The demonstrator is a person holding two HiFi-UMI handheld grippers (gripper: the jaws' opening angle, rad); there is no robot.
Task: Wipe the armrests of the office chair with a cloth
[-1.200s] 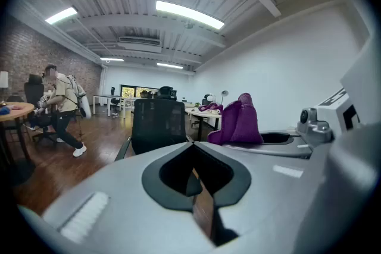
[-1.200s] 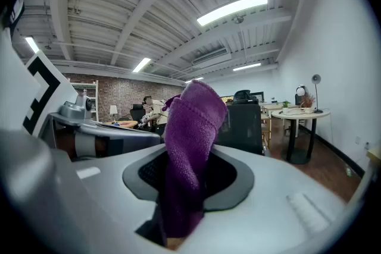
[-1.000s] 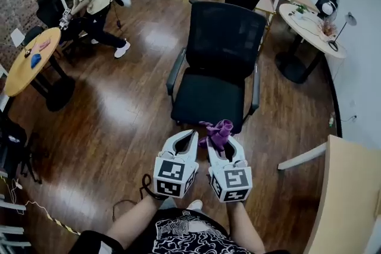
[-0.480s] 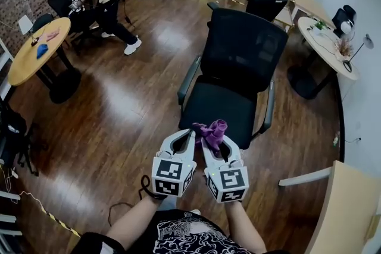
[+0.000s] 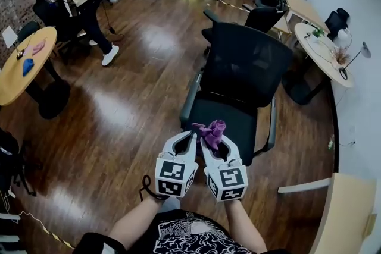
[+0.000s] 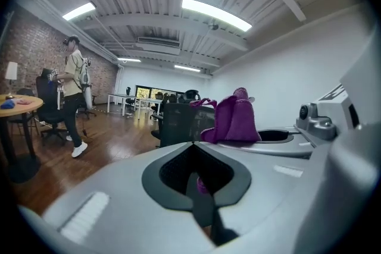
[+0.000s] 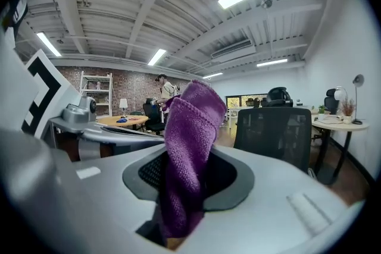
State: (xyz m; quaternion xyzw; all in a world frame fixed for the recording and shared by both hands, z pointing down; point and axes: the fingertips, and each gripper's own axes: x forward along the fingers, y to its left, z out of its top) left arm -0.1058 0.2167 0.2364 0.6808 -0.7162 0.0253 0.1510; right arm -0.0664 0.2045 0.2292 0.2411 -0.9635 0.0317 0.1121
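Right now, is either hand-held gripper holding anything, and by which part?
The right hand-held gripper pinches the purple cloth by its lower end; the rest bunches up above the jaws. The left hand-held gripper is shut and empty.

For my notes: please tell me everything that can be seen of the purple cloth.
The purple cloth looks knitted or terry, soft, and bunched into folds. Its lower part is clamped between the jaws of the right gripper; the rest stands up above them. It is held in front of the office chair, apart from it.
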